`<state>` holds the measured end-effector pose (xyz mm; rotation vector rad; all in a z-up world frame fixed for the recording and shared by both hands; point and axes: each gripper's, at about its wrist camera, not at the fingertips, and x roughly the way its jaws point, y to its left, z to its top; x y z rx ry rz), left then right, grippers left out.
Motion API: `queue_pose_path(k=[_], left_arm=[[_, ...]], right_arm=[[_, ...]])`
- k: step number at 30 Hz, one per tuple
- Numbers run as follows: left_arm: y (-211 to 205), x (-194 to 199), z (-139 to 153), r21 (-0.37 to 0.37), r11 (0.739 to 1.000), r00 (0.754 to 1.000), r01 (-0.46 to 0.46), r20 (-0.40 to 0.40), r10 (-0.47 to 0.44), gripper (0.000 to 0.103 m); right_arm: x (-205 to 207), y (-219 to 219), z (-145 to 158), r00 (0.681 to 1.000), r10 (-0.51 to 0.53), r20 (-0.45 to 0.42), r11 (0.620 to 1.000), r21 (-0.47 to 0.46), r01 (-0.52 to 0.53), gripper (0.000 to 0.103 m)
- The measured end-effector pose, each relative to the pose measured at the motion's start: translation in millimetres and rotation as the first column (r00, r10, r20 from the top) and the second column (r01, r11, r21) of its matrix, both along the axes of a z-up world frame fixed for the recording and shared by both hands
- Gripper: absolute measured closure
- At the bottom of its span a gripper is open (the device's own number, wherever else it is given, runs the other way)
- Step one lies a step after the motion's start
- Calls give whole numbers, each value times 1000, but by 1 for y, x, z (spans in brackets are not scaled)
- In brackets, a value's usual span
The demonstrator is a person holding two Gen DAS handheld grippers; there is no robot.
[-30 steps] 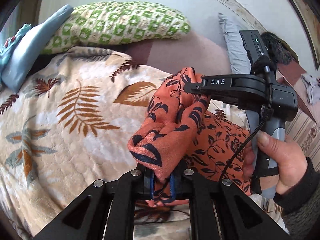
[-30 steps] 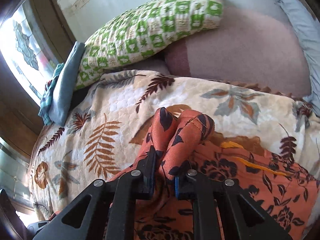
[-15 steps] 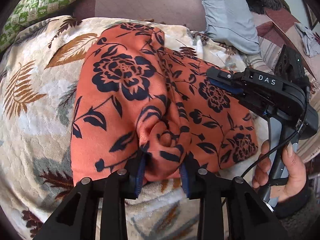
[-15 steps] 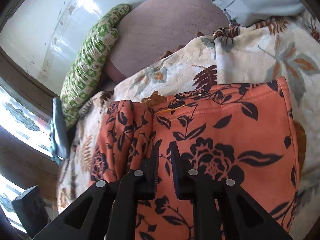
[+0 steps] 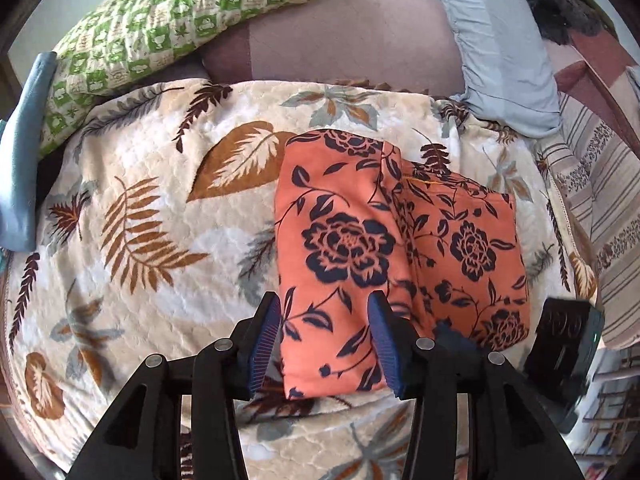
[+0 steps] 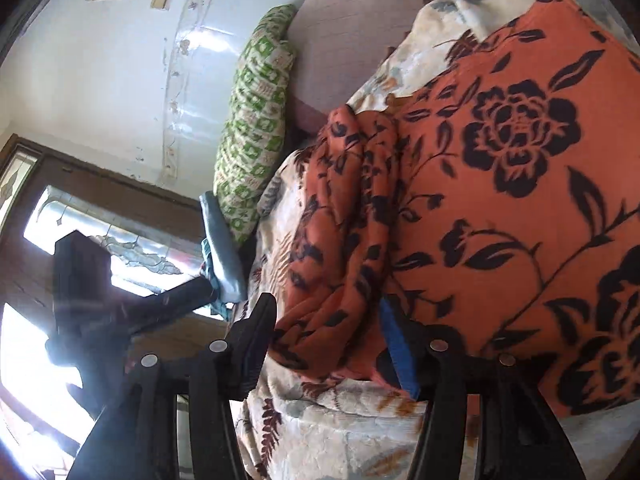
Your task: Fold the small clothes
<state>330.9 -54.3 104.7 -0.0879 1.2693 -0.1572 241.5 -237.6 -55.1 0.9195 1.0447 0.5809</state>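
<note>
An orange garment with dark flowers point(image 5: 348, 240) lies folded on the leaf-patterned blanket point(image 5: 140, 220); one layer overlaps the other along a seam down its middle. My left gripper point(image 5: 323, 344) hovers above its near edge. Its jaws are opening and the blue pads point(image 5: 262, 344) stand clear of the cloth. My right gripper point(image 6: 328, 344) sits low at the garment's point(image 6: 500, 208) side, rolled over. Its jaws are opening too, with a bunched fold point(image 6: 344, 240) loose between the fingers. Its black body shows at the lower right of the left wrist view.
A green checked pillow point(image 5: 180, 20), a mauve cushion point(image 5: 340, 36) and a grey-blue pillow point(image 5: 492, 48) line the far side of the bed. A blue cloth point(image 5: 24, 152) lies at the left edge. Striped fabric point(image 5: 600, 208) hangs on the right. A bright window point(image 6: 60, 232) faces the right gripper.
Both grippers went from shut on the garment to open and let it go. The cloth now lies flat and folded. The left gripper rose and drew back; the right rolled and sank beside the cloth.
</note>
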Motion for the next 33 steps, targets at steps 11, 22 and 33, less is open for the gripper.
queue_pose_path(k=[11,22,33], left_arm=[[-115,130,-61,242,966,981,87,-189,-41,59],[-144,137,-124,414,897,971,154,-231,-60,71],[-165,101,-36,184,977,993,111,-54,-103,89]], right_arm=[[4,12,-32,999,39,18,998,-56,-38,61],[6,20,-40,999,42,18,996,-82,-40,65],[-18,-29,15,986,-40,161,999,20,37,83]])
